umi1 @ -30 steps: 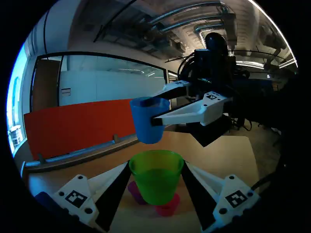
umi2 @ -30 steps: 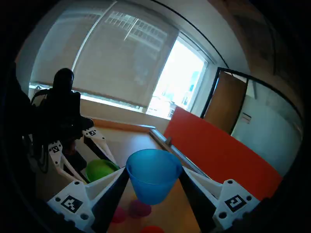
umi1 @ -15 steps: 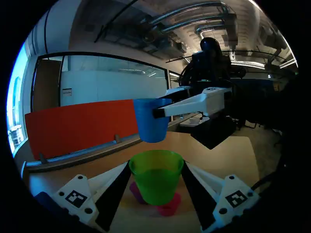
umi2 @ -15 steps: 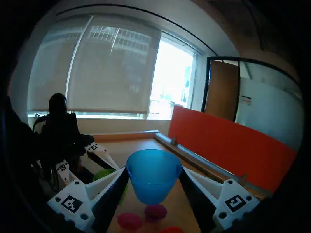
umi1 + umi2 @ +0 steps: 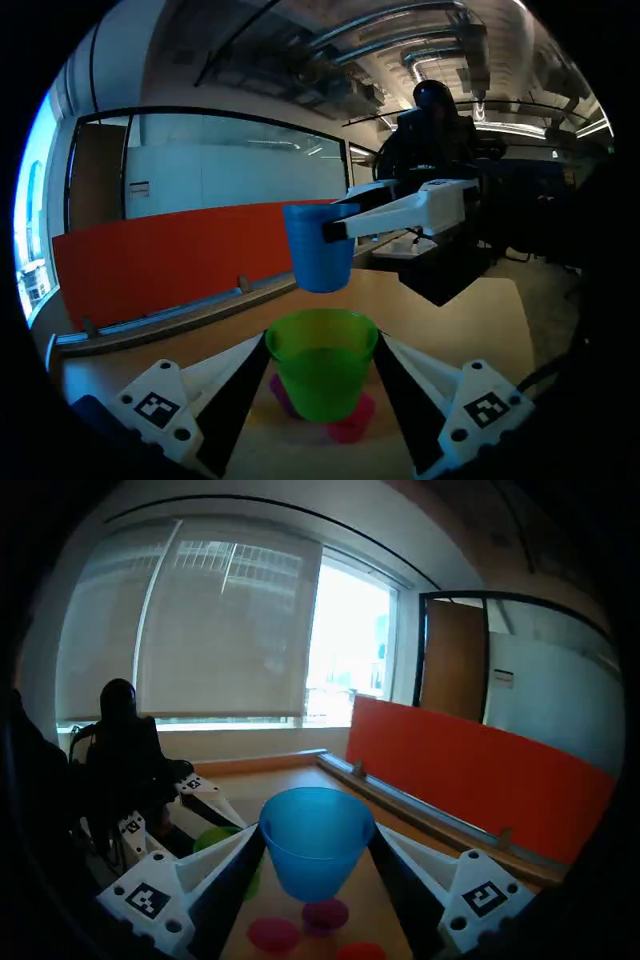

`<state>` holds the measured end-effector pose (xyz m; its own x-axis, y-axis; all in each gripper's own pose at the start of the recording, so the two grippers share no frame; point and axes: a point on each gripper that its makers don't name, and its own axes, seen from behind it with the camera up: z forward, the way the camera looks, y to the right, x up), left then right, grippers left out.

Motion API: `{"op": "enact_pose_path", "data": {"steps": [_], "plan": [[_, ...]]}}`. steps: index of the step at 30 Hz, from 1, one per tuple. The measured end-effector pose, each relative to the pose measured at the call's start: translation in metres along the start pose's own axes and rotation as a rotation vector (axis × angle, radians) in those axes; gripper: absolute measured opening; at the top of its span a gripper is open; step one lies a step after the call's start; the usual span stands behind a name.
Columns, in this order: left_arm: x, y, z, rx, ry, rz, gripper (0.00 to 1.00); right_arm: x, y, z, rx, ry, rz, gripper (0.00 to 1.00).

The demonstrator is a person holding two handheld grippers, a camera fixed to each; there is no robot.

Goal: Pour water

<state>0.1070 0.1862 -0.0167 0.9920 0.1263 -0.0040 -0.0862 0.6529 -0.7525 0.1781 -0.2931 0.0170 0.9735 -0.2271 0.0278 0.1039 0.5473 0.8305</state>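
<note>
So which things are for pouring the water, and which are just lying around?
For pouring:
blue cup, held in the right claw
green cup, held in the left claw

Just lying around:
small pink round pieces on the table
red panel
window blind

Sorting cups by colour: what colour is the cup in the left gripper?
Green: a translucent green plastic cup, clearest in the left gripper view.

Two cups (image 5: 322, 372) (image 5: 316, 844), three discs (image 5: 272, 934), two hand-held grippers (image 5: 320, 342) (image 5: 316, 834)

Orange partition (image 5: 168, 256), pink discs (image 5: 274, 934)
</note>
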Motion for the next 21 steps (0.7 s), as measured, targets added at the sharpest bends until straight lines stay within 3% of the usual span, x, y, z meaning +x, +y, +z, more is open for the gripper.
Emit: {"op": "enact_pose_path", "data": {"steps": [11,21], "plan": [[-0.005,-0.001,0.0,0.006,-0.016,-0.002,0.88,-0.011,0.005,-0.006,-0.009,-0.007,0.016,0.91],[-0.021,-0.009,-0.001,0.02,-0.059,-0.026,0.88,-0.038,0.006,-0.012,-0.004,-0.042,0.028,0.91]]}}
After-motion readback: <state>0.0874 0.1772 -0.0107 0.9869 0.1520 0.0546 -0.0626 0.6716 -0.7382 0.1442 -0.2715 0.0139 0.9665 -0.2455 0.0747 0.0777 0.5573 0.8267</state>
